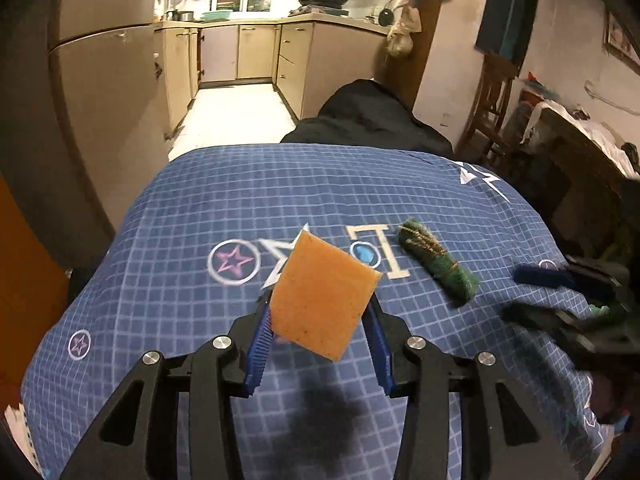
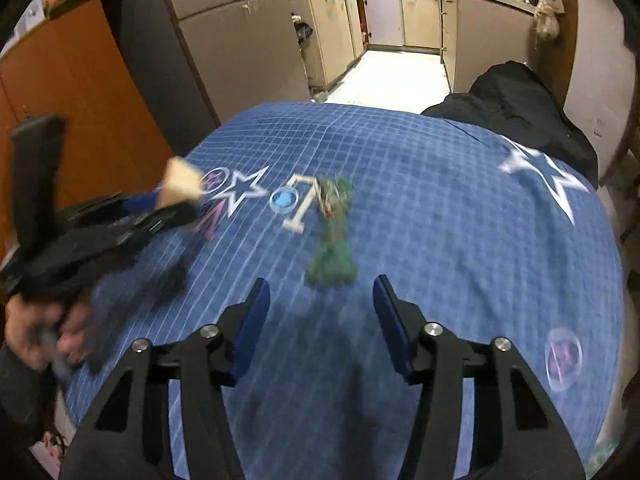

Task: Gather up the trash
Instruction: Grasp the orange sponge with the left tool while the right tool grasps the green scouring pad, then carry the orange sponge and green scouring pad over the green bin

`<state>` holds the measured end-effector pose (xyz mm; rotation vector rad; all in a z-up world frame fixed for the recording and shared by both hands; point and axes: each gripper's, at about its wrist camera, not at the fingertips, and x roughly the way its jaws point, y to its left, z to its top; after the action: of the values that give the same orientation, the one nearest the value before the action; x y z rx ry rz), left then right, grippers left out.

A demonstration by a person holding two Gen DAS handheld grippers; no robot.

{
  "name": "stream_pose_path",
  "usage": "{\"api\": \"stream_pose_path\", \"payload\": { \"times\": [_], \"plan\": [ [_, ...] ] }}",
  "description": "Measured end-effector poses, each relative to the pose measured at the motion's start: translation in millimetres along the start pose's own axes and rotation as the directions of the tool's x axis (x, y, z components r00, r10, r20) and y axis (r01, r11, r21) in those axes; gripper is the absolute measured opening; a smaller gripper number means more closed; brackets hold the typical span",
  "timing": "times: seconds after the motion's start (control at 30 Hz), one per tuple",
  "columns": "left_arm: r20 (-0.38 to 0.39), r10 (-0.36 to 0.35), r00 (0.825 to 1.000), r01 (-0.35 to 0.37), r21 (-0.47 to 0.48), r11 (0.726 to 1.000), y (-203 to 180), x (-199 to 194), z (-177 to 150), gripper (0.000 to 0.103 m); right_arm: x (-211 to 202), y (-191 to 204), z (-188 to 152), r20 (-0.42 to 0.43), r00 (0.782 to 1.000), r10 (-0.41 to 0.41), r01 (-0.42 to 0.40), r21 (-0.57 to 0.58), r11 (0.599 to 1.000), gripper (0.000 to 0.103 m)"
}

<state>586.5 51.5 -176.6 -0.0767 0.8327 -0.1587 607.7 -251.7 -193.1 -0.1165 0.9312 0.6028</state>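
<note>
While the left gripper point(image 1: 320, 312) clamps the flat orange rectangular sponge point(image 1: 324, 294) above the blue checked cloth point(image 1: 180, 208), the right gripper point(image 2: 320, 300) stands open and empty, just short of the green fibrous scrubber point(image 2: 332, 248) lying on the cloth.

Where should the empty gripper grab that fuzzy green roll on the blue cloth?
Probably across the middle of the green roll, coming down from above. It lies flat and long on the blue cloth, stretching away from the right gripper, with a narrower waist and free space on both sides, so the open jaws could straddle it there.
</note>
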Motion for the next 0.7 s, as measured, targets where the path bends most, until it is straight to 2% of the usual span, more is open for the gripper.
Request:
{"api": "stream_pose_path", "payload": {
  "times": [0.2,0.37,0.4,0.43,0.57,0.7],
  "plan": [
    [-0.016,0.009,1.0,-0.01,-0.024,1.0,12.8,-6.3,-12.3,0.044,46.0,9.1,30.7,-0.053,0.995,-0.083,0.081,-0.045,0.996,0.042],
    [-0.012,-0.002,1.0,0.001,-0.041,0.999,12.8,-6.9,-14.1,0.044,65.0,9.9,32.9,-0.077,0.986,-0.147,0.145,-0.036,0.989,0.029],
    [-0.009,-0.001,1.0,0.001,-0.043,0.999,12.3,-8.1,-14.1,0.044,67.1,11.5,34.4,-0.075,0.985,-0.153,0.151,-0.033,0.988,0.023],
    [-0.004,0.002,1.0,-0.002,-0.043,0.999,11.6,-9.6,-14.4,0.044,67.0,11.6,34.1,-0.072,0.985,-0.155,0.153,-0.029,0.988,0.017],
    [0.019,0.016,1.0,-0.015,-0.056,0.998,9.0,-20.5,-16.3,0.044,55.0,14.7,26.4,-0.028,0.985,-0.173,0.172,-0.02,0.985,0.015],
    [0.069,0.049,0.996,-0.045,-0.055,0.997,1.4,-45.5,-21.6,0.044,10.5,15.3,2.8,0.067,0.985,-0.161,0.159,0.033,0.987,0.014]
  ]
}}
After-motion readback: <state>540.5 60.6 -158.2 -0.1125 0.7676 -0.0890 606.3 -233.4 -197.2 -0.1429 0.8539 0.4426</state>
